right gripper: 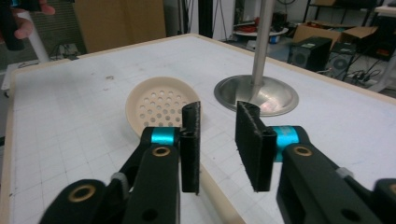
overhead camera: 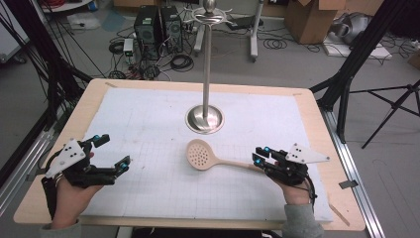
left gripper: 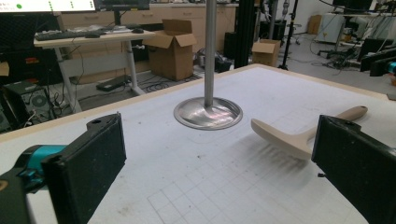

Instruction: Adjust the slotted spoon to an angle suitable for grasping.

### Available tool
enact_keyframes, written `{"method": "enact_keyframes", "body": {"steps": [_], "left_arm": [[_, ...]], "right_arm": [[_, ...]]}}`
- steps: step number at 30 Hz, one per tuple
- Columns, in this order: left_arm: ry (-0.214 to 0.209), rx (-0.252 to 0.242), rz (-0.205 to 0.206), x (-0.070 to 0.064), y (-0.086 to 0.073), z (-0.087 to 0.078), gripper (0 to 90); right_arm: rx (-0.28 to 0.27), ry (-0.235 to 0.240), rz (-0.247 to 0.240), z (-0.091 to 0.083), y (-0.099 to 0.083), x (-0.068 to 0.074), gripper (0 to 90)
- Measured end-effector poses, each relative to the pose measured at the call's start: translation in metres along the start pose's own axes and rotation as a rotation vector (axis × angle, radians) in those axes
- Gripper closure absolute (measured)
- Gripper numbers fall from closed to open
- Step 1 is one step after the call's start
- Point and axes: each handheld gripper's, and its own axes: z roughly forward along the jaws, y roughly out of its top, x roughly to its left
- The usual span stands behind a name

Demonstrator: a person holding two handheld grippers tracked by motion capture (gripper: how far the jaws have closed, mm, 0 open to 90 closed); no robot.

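On the white gridded mat (overhead camera: 148,129), just in front of the steel stand (overhead camera: 204,118), lies the slotted spoon (overhead camera: 199,154); the right gripper (overhead camera: 258,154) straddles its handle with 2 jaws narrowly parted, while the left gripper (overhead camera: 113,151) gapes wide, well apart

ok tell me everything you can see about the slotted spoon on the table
The slotted spoon is beige and looks like plastic. It has a round, shallow bowl pierced with many small holes and a long, slim handle. It lies flat on the white gridded mat, bowl up, just in front of the metal stand's base without touching it. Its handle runs towards the right tongs, whose open jaws straddle the handle's end without clamping it.
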Motion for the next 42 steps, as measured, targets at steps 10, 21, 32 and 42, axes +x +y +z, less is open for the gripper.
{"method": "enact_keyframes", "body": {"steps": [10,21,32,42], "left_arm": [[-0.003,0.005,-0.001,0.000,-0.001,-0.001,3.3],[-0.013,0.012,-0.002,-0.001,-0.003,0.002,3.3],[-0.020,0.020,-0.001,-0.002,-0.004,0.006,3.3],[-0.023,0.025,-0.002,-0.001,-0.005,0.007,3.3]], "right_arm": [[0.053,0.039,0.004,0.021,-0.005,-0.003,88.2],[0.103,0.046,0.018,0.041,-0.011,-0.003,89.3],[0.174,0.063,0.051,0.069,-0.018,-0.005,89.3],[0.220,0.045,0.067,0.090,-0.024,-0.005,89.4]]}}
